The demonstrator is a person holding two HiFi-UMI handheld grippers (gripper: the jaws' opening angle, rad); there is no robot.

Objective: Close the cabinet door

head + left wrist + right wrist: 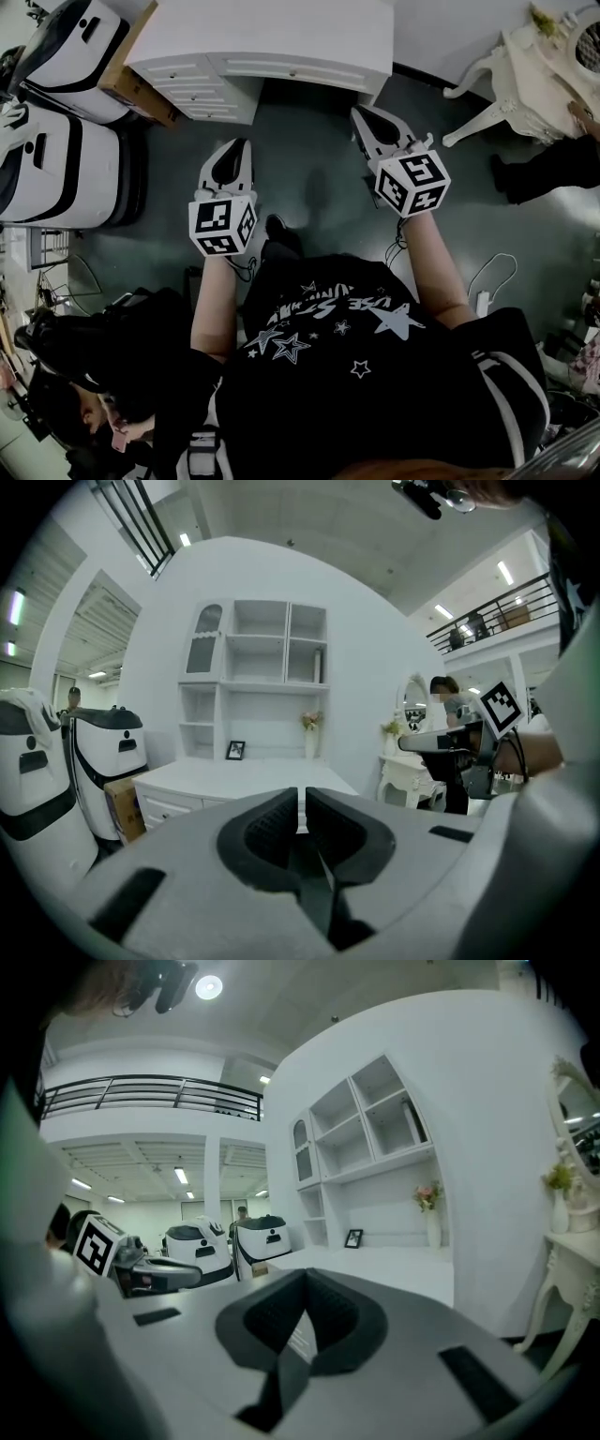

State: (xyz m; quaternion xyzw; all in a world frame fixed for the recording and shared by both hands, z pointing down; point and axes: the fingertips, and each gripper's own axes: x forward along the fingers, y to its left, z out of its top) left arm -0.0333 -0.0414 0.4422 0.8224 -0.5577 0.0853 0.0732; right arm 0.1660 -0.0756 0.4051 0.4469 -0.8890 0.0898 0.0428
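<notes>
1. Where the dark grey floor [309, 197] lies in front of a white wooden bench with drawers [281, 42], the left gripper [236, 148] and the right gripper [364, 117] are held out side by side, pointed toward that bench and apart from it.
2. The left gripper's black ribbed pads [269, 825] are pressed almost together, with only a thin slit left, and nothing is pinched between them.
3. The right gripper is likewise closed, its pads meeting at the tip, and nothing is held there.
4. The task's thing, a narrow arched cabinet door with a glass pane [205, 641], is found in the top left compartment of the tall white shelf unit [281, 635] set on the back of the bench, well apart from both grippers; whether it is ajar cannot be told.
5. A small black picture frame [235, 750] and a slim vase of flowers [310, 728] are stood on the bench top beneath the shelves.
6. White rounded machines with black bands [66, 159] and a brown cardboard box [127, 84] are placed left of the bench, and a white ornate dressing table [530, 66] is set to its right.
</notes>
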